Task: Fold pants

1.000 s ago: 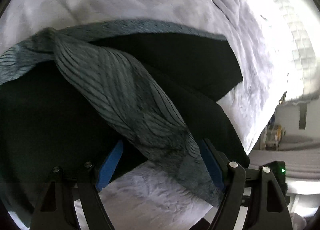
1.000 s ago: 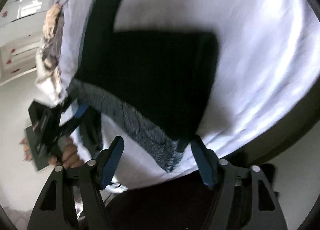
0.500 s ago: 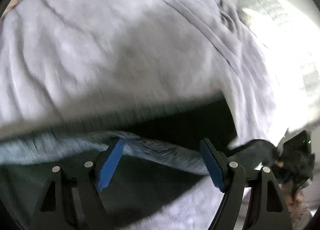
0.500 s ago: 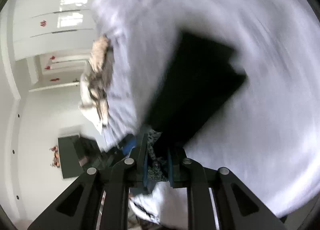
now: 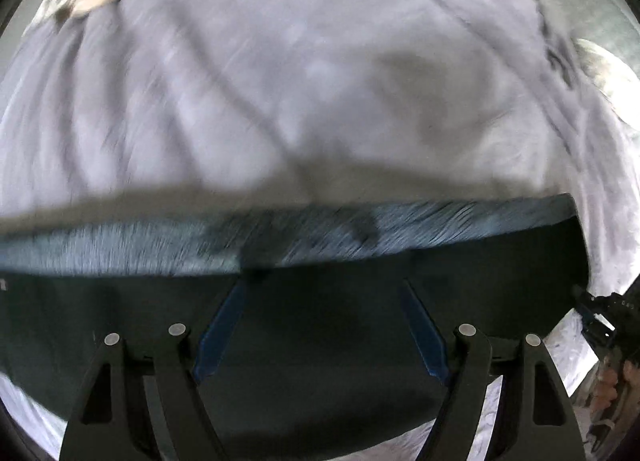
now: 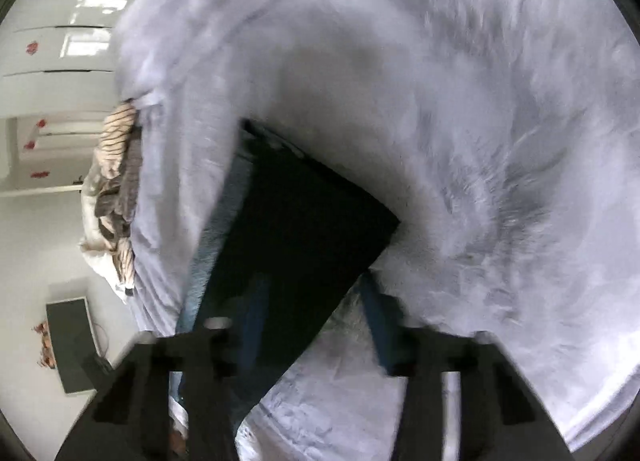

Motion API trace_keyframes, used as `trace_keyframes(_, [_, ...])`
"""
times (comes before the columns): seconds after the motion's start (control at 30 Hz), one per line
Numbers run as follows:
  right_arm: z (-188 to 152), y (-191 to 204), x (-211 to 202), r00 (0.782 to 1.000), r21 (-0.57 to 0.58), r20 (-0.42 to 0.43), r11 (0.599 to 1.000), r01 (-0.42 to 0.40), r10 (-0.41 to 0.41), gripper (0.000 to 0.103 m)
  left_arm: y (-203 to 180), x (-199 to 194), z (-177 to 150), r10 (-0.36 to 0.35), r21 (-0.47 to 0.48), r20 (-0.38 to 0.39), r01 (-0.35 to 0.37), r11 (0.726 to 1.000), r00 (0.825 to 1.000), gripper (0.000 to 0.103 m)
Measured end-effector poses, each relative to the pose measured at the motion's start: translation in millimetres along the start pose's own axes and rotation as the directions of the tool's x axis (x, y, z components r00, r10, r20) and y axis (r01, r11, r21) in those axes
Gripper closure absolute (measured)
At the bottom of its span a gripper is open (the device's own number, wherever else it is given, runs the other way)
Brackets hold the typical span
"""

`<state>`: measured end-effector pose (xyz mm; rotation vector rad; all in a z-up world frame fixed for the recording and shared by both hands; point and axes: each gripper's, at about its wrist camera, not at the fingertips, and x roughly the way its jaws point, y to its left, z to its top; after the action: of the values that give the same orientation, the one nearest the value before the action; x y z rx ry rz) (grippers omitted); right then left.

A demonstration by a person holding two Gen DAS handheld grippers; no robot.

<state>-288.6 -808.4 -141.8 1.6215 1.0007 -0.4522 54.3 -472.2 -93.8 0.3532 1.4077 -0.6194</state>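
Left hand-held gripper [image 5: 324, 325] hovering with blue fingers [image 5: 218, 335] spread wide, gripping nothing, directly over the dark pants [image 5: 320, 373]; grey ribbed waistband [image 5: 280, 239] lying just ahead of the fingertips, pale bedsheet [image 5: 300, 81] stretching beyond. Right hand-held gripper [image 6: 316, 321] likewise gaping open and empty, left finger [image 6: 252, 325] hanging over the folded pants [image 6: 296, 237], right finger [image 6: 378, 325] over the sheet [image 6: 480, 141] just beside the fabric's edge; striped bundle [image 6: 116, 189] sitting far left.
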Motion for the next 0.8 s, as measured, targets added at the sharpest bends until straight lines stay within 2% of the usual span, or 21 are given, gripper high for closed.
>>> trace_keyframes(0.07, [1,8,-9,0.998,-0.030,0.039,0.998,-0.052,0.053,0.095,1,1,-2,0.010,-0.013,0.020,-0.010,1.000,1.000,0.023])
trace_keyframes(0.1, [2,13,-12,0.998,-0.059,0.054,0.998,-0.037,0.040,0.095,0,5,0,0.036,-0.004,0.027,-0.036,0.999,0.999,0.023])
trace_keyframes(0.2, [7,7,3,0.993,-0.084,0.016,0.989,0.122,-0.121,0.095,-6,33,7,0.114,0.046,0.000,-0.113,0.992,0.994,0.023])
trace_keyframes(0.27, [8,-2,16,0.989,-0.067,-0.018,0.987,0.143,-0.145,0.095,-9,43,12,0.135,0.055,-0.007,-0.135,0.989,0.991,0.021])
trace_keyframes(0.33, [5,2,11,0.988,-0.061,0.001,0.987,0.151,-0.152,0.093,-9,34,13,0.112,0.041,-0.007,-0.112,0.993,0.994,0.021])
trace_keyframes(0.4, [-3,6,3,0.978,-0.089,0.005,0.974,0.207,-0.207,0.071,-2,20,8,0.097,0.033,0.003,-0.097,0.995,0.995,0.021])
trace_keyframes(0.47, [-17,12,-7,0.963,-0.145,0.016,0.952,0.270,-0.271,0.058,9,5,0,0.099,0.023,0.012,-0.100,0.995,0.995,0.021])
trace_keyframes(0.6, [-52,41,-12,0.962,-0.300,0.011,0.916,0.264,-0.274,0.058,49,-30,-27,0.115,-0.015,0.030,-0.115,0.993,0.993,0.021])
trace_keyframes(0.7, [-80,80,1,0.967,-0.421,-0.027,0.880,0.220,-0.255,0.058,92,-49,-50,0.148,-0.040,0.036,-0.147,0.988,0.988,0.021])
trace_keyframes(0.8, [-114,138,30,0.969,-0.553,-0.075,0.819,0.156,-0.235,0.055,143,-62,-69,0.172,-0.080,0.035,-0.169,0.982,0.984,0.021])
